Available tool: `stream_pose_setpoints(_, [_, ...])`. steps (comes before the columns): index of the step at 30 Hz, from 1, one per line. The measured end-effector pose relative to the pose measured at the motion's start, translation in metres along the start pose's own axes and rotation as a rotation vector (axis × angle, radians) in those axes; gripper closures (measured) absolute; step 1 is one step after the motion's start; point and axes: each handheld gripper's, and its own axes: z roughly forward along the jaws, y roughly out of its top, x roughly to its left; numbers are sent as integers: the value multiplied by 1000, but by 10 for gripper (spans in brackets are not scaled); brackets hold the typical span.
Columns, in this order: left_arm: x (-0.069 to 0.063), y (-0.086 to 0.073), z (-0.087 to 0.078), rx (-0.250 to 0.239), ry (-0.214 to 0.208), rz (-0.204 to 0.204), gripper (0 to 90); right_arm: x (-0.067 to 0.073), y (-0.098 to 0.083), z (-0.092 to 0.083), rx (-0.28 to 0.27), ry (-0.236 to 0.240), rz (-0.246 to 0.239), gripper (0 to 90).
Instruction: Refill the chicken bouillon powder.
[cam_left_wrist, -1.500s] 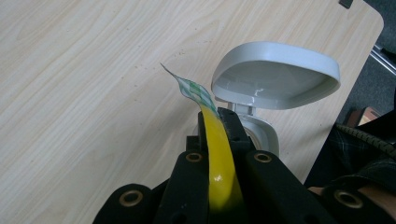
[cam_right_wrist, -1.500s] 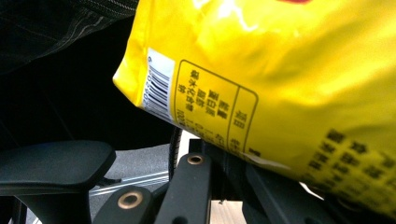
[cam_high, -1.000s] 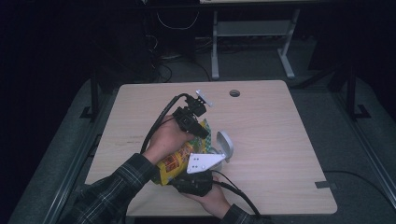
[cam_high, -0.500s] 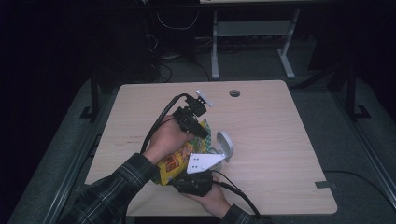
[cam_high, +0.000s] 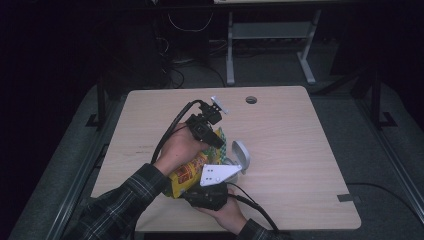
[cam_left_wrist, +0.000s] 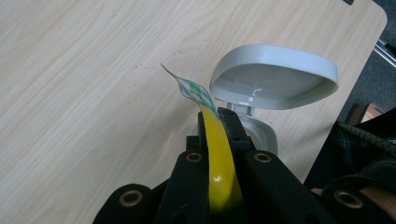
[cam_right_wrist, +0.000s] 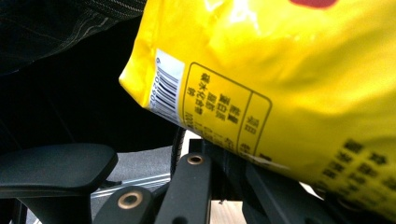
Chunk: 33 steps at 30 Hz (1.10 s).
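Yellow snack bag (cam_high: 189, 172), one count, pinched by both my tongs: left tongs (cam_left_wrist: 218, 122) clamp its top edge, right tongs (cam_right_wrist: 224, 158) its bottom. One grey lidded container (cam_left_wrist: 273, 77) stands open on the table (cam_high: 300, 130).

We see the snack bag (cam_high: 187, 172) above the table (cam_high: 300, 150), between the left gripper (cam_high: 216, 141) behind it and the right gripper (cam_high: 207, 196) before it. The open-lidded container (cam_high: 240, 156) stands just right of the bag.

Yellow bag (cam_right_wrist: 289, 93) cut off by right gripper view's top and right edges, its print too blurred to read; grey container (cam_left_wrist: 261, 133) base hidden behind left tongs (cam_left_wrist: 219, 126).
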Motion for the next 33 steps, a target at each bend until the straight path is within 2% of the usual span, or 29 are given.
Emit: stream_pose_setpoints(33, [-2,4,0,15,9,14,898,1,1,0,-9,3,-5,900])
